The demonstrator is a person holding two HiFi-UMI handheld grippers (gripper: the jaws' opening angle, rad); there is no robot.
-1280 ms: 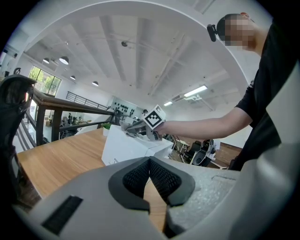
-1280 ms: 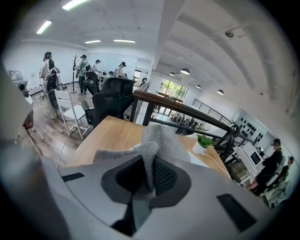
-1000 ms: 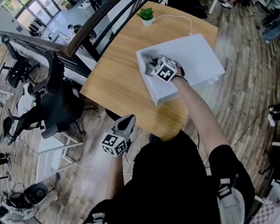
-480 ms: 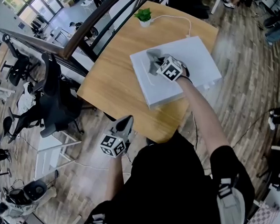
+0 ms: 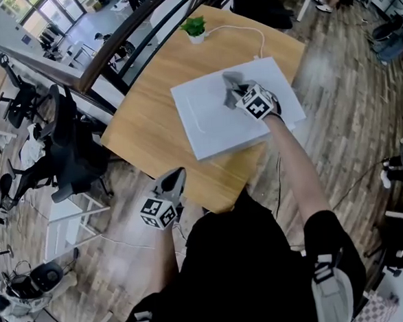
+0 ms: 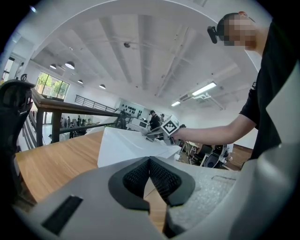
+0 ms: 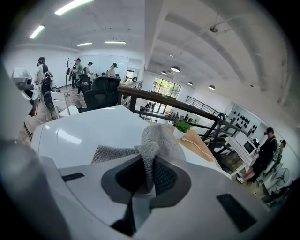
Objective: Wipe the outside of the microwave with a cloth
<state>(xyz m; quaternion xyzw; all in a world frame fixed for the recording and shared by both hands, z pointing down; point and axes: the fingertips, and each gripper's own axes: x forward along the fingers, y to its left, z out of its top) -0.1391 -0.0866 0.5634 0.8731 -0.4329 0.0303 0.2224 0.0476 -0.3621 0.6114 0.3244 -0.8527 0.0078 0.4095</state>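
Slid across the microwave (image 5: 205,119) top, right tool (image 7: 149,174) pinches the cloth (image 7: 157,140).

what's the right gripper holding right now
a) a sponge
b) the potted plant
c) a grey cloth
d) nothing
c: the right gripper has its jaws closed on a grey cloth that rests on top of the white microwave.
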